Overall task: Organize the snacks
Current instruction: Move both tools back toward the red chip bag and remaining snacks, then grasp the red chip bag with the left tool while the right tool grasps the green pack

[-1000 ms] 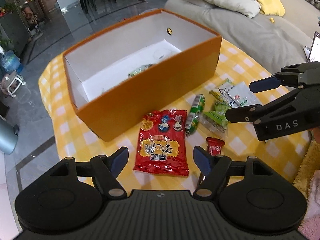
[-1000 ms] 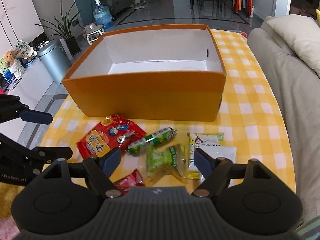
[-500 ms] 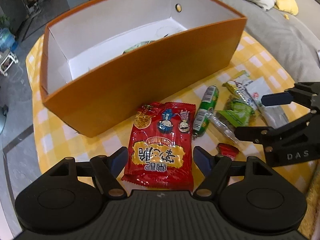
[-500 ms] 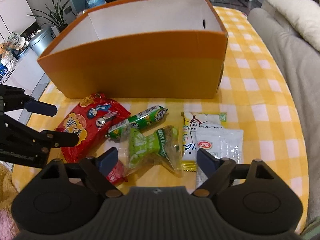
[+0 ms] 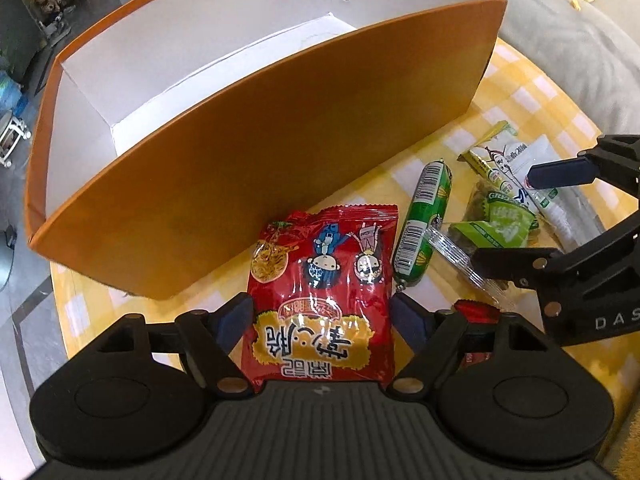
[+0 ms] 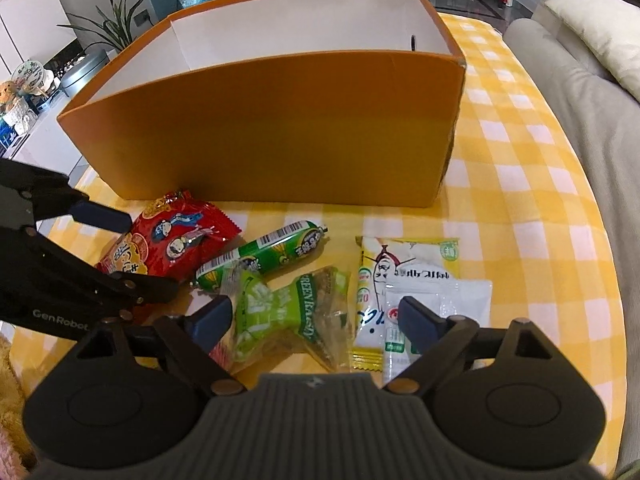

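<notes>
Desk: yellow-check cloth (image 6: 520, 208) carries your snacks in a loose row, within reach.
Left tool (image 5: 322, 314): jaws opening, straddling the red packet (image 5: 324, 300) unpinched.
Right tool (image 6: 314, 314): opening over the green packet (image 6: 288, 312).
Box (image 6: 280, 128): orange, just behind, ready for them.

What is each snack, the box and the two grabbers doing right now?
Box: open on top, upright.
Red packet: flat, between left gripper jaws, not pinched.
Green sausage: lying loose.
Green bag: crumpled, between right gripper jaws, not pinched.
White packets: overlapping, flat.
Both grippers: jaws opening.
</notes>
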{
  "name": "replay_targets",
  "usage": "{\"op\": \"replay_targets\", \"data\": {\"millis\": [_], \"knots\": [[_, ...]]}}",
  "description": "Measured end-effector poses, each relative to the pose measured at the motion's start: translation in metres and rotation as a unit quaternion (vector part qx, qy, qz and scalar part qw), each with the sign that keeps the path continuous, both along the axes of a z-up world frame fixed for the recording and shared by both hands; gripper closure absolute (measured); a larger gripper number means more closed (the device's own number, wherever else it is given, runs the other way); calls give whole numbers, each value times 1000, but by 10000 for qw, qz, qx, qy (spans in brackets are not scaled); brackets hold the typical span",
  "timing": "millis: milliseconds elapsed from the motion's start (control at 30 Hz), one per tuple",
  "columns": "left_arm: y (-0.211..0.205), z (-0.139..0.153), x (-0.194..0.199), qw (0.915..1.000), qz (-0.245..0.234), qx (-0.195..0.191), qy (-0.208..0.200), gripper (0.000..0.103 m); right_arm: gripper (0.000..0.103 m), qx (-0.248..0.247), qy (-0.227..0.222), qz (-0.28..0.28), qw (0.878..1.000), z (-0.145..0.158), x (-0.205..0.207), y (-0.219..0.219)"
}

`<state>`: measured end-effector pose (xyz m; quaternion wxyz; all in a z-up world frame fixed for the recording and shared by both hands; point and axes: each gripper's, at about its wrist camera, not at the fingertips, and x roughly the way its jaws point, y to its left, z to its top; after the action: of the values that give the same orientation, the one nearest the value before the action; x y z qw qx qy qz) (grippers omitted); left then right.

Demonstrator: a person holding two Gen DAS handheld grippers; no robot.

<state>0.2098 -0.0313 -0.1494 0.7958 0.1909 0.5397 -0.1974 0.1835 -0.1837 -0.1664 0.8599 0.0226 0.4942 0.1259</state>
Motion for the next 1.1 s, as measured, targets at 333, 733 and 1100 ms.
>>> {"op": "replay_targets", "data": {"millis": [333, 733, 1100], "knots": [[-6, -15, 7, 9998, 104, 164, 56, 7, 10, -149, -118, 93, 9998, -3, -2, 3], [3, -14, 10, 9978, 562, -129, 315, 19, 25, -187, -181, 279, 9993, -4, -1, 7], [-12, -10, -4, 9964, 797, -100, 278, 22, 53, -279, -199, 249, 9991, -2, 1, 3]]}}
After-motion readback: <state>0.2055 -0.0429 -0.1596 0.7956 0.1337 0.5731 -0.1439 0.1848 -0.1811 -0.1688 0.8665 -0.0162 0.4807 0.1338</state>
